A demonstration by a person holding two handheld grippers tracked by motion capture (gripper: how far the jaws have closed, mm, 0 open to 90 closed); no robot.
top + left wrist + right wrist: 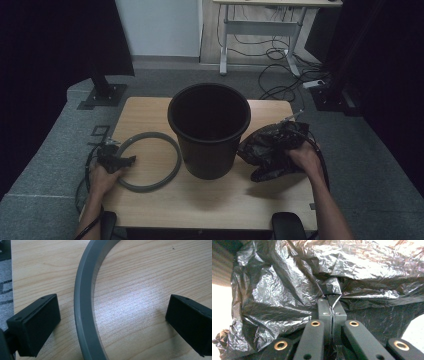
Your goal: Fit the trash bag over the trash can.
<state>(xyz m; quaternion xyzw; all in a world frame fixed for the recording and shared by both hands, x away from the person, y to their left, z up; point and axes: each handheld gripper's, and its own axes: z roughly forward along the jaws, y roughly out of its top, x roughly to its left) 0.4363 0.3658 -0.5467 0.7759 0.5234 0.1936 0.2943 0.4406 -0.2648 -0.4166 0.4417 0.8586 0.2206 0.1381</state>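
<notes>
Right tongs (pixel 332 305) clenched on crumpled black plastic bag (pixel 272 147), right of black round bin (pixel 209 131) on bench (pixel 210 200). Left tongs (pixel 112 322) released, straddling grey ring (pixel 82 315). I judged risk: thin film tearing or slipping from pinch.

We see the bucket (pixel 209 131) standing mid-table (pixel 210 200), the ring (pixel 150 161) lying flat just left of the bucket, the crumpled bag (pixel 272 149) just right of it, 1 gripper at each side.
</notes>
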